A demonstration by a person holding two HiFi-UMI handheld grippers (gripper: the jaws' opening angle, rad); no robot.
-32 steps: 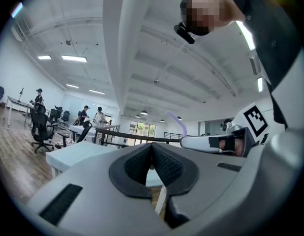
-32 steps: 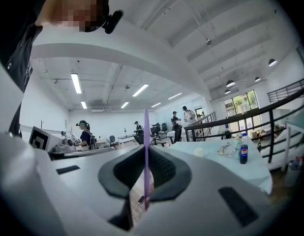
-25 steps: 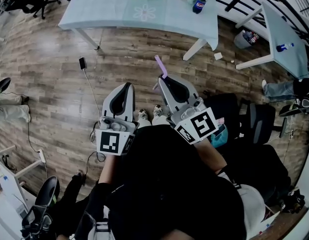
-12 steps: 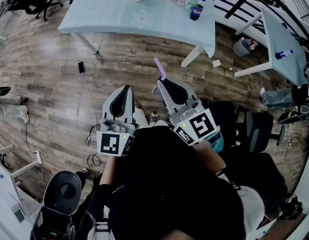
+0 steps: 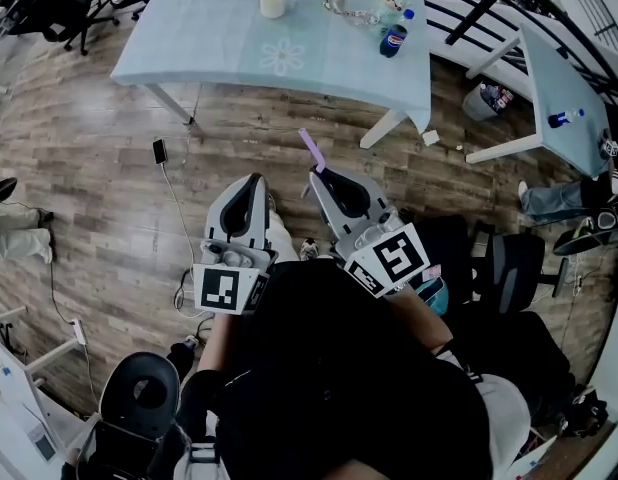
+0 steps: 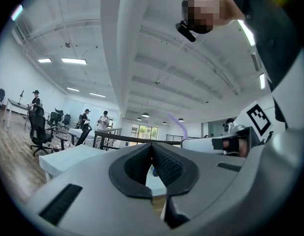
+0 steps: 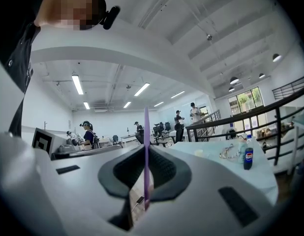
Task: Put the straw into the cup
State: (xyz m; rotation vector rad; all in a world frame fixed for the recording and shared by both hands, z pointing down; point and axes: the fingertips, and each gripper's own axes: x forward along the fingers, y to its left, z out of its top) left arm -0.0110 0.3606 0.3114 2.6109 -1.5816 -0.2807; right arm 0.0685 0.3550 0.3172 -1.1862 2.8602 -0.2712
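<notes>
Gripper views: right gripper (image 7: 146, 154) pinches straw (image 7: 146, 124); left gripper (image 6: 152, 151) pressed together, empty | head view: cup (image 5: 274, 3) on table (image 5: 219, 38), well apart from both

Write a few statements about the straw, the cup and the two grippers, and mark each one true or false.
1. The right gripper is shut on the straw. True.
2. The straw is already in the cup. False: the cup stands on the table, and the straw is in the right gripper, away from the table.
3. The left gripper holds the bottle. False: its jaws are together with nothing between them, and the bottle stands on the table.
4. The cup and the bottle stand apart on the same table. True.
5. A phone lies on the table. False: it lies on the floor.
</notes>
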